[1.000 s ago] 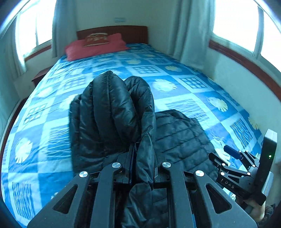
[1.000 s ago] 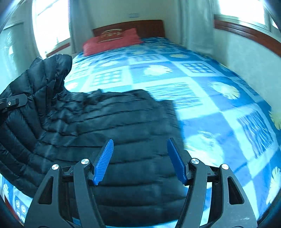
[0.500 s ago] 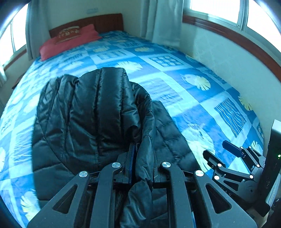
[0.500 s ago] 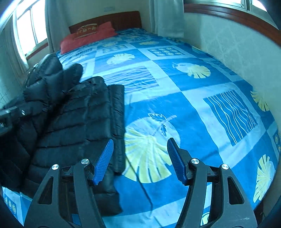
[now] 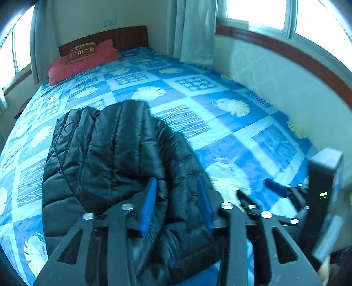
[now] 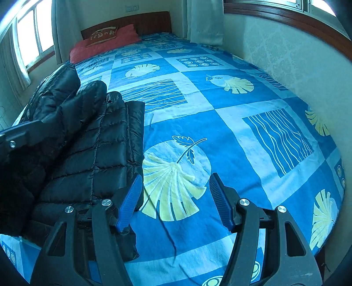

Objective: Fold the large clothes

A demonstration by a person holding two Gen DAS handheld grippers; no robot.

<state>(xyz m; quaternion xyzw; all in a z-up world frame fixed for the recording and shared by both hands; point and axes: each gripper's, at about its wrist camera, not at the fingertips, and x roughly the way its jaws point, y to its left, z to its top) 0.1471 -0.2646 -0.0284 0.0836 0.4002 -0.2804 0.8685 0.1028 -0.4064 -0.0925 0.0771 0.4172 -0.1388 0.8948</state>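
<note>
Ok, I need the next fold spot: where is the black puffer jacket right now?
The black puffer jacket lies on the blue patterned bedspread near the bed's foot, left of centre in the left wrist view, far from the red pillow.

Bed with blue patterned bedspread [image 6: 220, 136]. Red pillow [image 6: 105, 47] at the head, small brown cushion [image 6: 102, 35] on it. Wooden headboard [image 6: 140, 21]. Pale curtains [image 5: 193, 30], windows, wallpapered wall [image 6: 286, 55].

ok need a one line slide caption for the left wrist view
Left gripper opening over the folded black puffer jacket on a blue patterned bedspread, with the right gripper alongside.
</note>
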